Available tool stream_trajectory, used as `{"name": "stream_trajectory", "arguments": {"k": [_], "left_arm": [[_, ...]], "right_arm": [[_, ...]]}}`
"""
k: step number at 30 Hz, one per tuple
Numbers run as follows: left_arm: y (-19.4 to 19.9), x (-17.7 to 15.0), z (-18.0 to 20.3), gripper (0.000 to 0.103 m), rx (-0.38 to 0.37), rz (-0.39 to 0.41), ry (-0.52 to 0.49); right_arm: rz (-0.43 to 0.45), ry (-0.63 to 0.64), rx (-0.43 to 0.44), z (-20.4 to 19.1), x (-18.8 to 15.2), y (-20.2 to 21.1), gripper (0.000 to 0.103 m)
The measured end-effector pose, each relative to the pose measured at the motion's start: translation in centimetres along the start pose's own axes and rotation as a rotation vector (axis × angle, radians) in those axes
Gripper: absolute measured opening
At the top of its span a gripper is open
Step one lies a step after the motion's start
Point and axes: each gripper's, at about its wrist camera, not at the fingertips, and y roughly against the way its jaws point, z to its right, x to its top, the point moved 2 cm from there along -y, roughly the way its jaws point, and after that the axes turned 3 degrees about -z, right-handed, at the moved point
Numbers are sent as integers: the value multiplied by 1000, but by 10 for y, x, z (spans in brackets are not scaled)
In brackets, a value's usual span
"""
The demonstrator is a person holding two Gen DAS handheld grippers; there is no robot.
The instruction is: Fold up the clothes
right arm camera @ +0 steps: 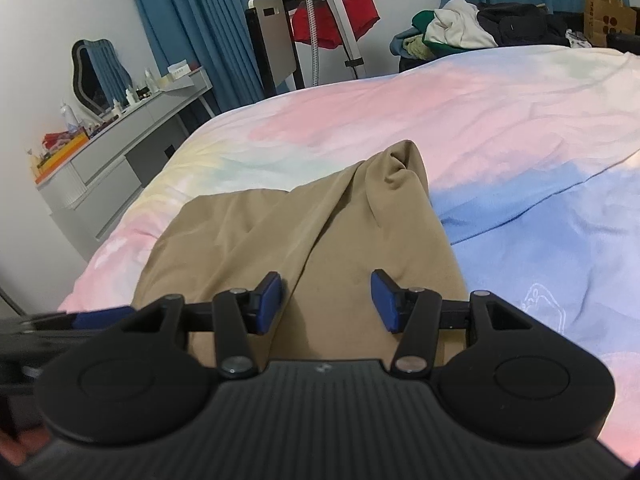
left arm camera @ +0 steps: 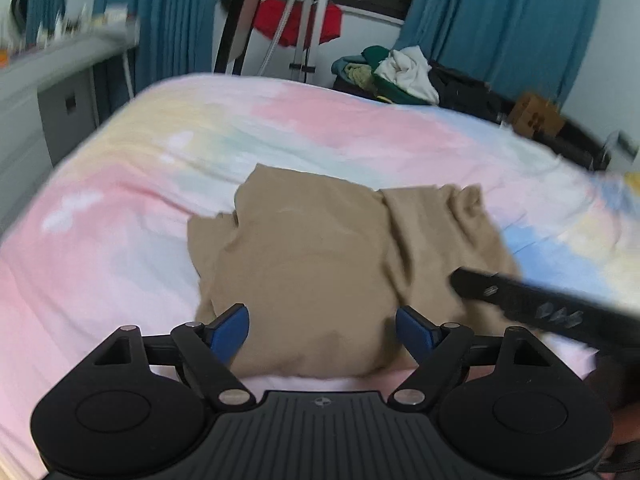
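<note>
Blue curtains (right arm camera: 192, 28) hang at the back of the bedroom, and a big bed (left arm camera: 132, 208) with a pink, yellow and blue cover fills most of both views. On the cover lies a tan garment (left arm camera: 304, 264), partly folded and still bumpy with creases.

From the left gripper (left arm camera: 322, 330), the tan garment sits right in front and spreads out ahead of it. Its two blue pads (left arm camera: 232, 328) stand wide apart with nothing squeezed between them; the cloth just lies under the gap. This view is a bit blurry. To the right of this tool, a black finger of the right gripper (left arm camera: 520, 300) reaches over the garment's right side.

From the right gripper (right arm camera: 328, 300), the garment is also straight ahead, with a raised fold running away from the tool toward a pointy lump at the far end. Its blue pads (right arm camera: 386, 300) are open partway, and no cloth is pinched between them.

Far beyond both tools, past the end of the bed, sits a pile of clothes (right arm camera: 448, 28). A grey dresser (right arm camera: 120, 156) stands off to the left of the tools.
</note>
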Motion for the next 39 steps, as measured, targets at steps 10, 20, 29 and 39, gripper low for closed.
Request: {"name": "stream_trajectory", "arguments": {"k": [10, 20, 29, 39], "left_arm": [[-10, -21, -28, 85, -384, -204, 376], [-41, -17, -71, 85, -324, -93, 662], [-43, -3, -91, 85, -394, 3, 758], [-34, 18, -83, 85, -466, 74, 708]], "right_arm": [[-5, -97, 37, 10, 4, 3, 51], [4, -153, 48, 14, 5, 7, 51], [83, -324, 194, 26, 12, 20, 53], [-72, -643, 615, 20, -5, 4, 60]]}}
